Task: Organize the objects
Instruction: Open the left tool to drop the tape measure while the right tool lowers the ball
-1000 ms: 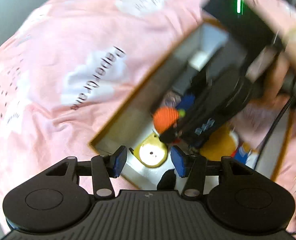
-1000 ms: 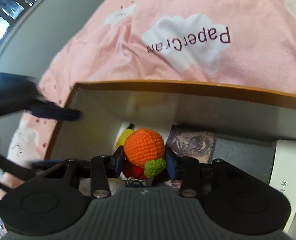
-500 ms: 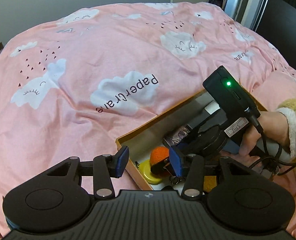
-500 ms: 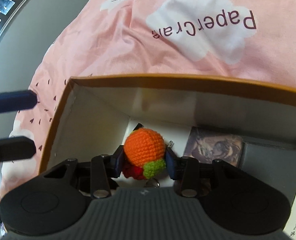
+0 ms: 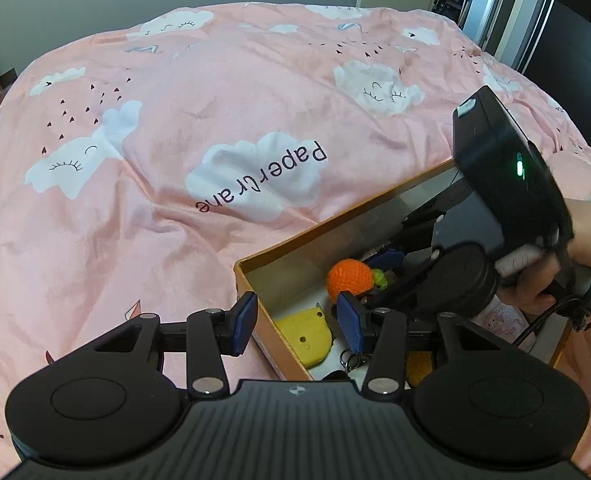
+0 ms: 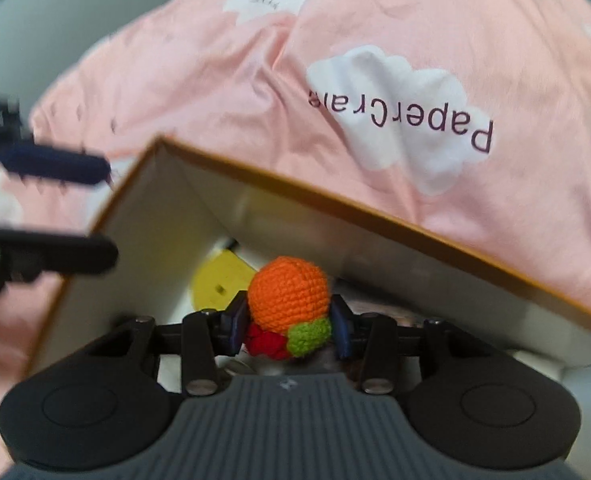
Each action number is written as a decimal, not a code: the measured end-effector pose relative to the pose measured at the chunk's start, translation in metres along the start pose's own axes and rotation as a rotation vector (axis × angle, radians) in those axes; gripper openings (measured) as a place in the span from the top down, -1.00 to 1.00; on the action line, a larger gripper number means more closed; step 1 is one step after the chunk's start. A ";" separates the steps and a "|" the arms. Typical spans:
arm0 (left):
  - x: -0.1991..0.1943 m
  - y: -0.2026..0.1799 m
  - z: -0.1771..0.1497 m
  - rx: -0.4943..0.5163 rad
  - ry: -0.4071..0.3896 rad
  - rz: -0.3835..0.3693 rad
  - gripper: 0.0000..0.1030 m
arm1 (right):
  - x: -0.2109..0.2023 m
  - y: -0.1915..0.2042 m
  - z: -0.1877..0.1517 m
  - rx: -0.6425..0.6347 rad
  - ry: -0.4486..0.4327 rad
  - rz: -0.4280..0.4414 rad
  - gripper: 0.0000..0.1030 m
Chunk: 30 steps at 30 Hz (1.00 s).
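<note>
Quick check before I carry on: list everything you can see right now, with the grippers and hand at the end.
crochet orange: one, orange with green leaf and red part, between the right gripper's pads, over the box
tape measure: one, yellow, lying in the box's near corner
key rings: small metal cluster, in the box beside the tape measure
box: one, orange-brown rim, pale inside, open, on the bed
duvet: one, pink with white clouds, covers the bed
left gripper: black, blue pads, open and empty, straddling the box's wall
right gripper: black, shut on the crochet orange
hand: one, holding the right gripper's handle
</note>
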<state>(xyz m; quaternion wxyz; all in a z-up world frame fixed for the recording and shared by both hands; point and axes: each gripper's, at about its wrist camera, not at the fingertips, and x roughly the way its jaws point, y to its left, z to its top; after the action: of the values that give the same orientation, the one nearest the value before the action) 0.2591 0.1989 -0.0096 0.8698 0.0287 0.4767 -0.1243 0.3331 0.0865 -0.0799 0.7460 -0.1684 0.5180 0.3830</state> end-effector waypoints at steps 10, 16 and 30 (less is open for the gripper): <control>-0.001 0.001 -0.003 0.001 -0.009 0.019 -0.07 | 0.017 0.026 -0.001 -0.132 0.022 -0.029 0.15; 0.000 0.002 -0.005 -0.007 -0.010 0.019 -0.07 | 0.017 0.018 0.002 -0.070 -0.019 -0.007 0.15; -0.002 -0.008 -0.006 0.008 -0.006 0.026 0.03 | -0.013 0.013 -0.014 -0.044 0.001 0.000 0.09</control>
<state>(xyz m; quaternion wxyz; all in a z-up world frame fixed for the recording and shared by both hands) 0.2508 0.1922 -0.0110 0.8725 0.0382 0.4734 -0.1149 0.3123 0.0804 -0.0719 0.7419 -0.1850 0.5101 0.3940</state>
